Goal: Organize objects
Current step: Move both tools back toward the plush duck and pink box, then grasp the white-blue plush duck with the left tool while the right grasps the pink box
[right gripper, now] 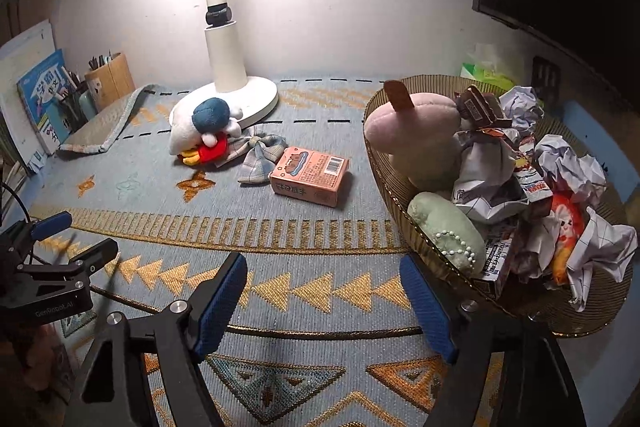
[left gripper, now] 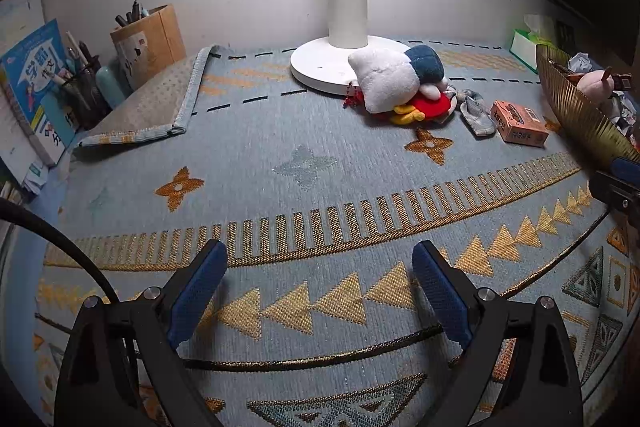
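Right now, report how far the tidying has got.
Done: the gold basket already holds a pink plush, a green plush, crumpled paper and wrappers. In hand: nothing; the left gripper and the right gripper are both open and empty. Left: the white and blue plush, the plaid bow and the orange box lie on the mat.

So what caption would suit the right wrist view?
Open right hand-held gripper above patterned mat, beside a full basket; orange box nearby.
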The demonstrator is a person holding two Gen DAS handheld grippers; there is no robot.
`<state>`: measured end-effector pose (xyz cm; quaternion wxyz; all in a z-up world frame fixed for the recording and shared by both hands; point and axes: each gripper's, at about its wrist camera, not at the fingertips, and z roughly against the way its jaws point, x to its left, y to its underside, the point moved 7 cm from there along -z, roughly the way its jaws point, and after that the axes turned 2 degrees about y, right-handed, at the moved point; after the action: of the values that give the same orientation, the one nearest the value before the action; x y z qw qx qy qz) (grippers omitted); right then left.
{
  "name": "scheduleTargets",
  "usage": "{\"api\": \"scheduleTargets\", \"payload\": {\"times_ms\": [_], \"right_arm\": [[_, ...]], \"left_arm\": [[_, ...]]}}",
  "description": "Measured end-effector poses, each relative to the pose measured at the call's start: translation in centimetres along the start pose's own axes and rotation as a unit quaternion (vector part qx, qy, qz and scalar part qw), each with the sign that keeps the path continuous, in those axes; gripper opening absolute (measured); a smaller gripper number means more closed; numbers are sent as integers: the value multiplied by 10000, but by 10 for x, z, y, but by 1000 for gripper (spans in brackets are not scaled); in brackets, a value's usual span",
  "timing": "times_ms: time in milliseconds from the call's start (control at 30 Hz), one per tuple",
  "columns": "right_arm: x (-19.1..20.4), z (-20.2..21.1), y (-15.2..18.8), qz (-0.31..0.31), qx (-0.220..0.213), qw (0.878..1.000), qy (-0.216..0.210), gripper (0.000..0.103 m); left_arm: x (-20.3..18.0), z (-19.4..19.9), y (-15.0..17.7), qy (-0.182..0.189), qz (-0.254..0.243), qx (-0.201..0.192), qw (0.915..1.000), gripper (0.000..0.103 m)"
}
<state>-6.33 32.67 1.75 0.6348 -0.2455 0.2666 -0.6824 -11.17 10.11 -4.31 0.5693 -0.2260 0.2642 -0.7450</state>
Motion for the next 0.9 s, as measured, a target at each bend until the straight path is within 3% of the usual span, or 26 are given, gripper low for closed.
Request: {"api": "scheduleTargets", "payload": {"times_ms": [233, 400, 467, 600, 767, 900], "right_arm": [[-45, 8, 12, -577, 119, 9973, 434, 75], [-2, 1, 11, 312, 299, 9989, 193, 77], [14, -13, 5, 505, 412, 9977, 198, 78], [31, -48, -13, 523, 630, 9966, 126, 78], [29, -79, -30, 326, 761, 9965, 64, 78], [33, -90, -37, 315, 722, 9969, -20, 89]], "left_arm": [[-1, 1, 0, -27, -39, -31, 10000, 94], [-13, 6, -18, 471, -96, 17, 9988, 94], [-17, 7, -40, 464, -246, -123, 9985, 94], [-30, -18, -82, 679, -441, -326, 9962, 98], [-43, -58, -107, 1026, -312, -247, 9939, 98], [-55, -71, -117, 923, -354, -354, 9945, 97]]}}
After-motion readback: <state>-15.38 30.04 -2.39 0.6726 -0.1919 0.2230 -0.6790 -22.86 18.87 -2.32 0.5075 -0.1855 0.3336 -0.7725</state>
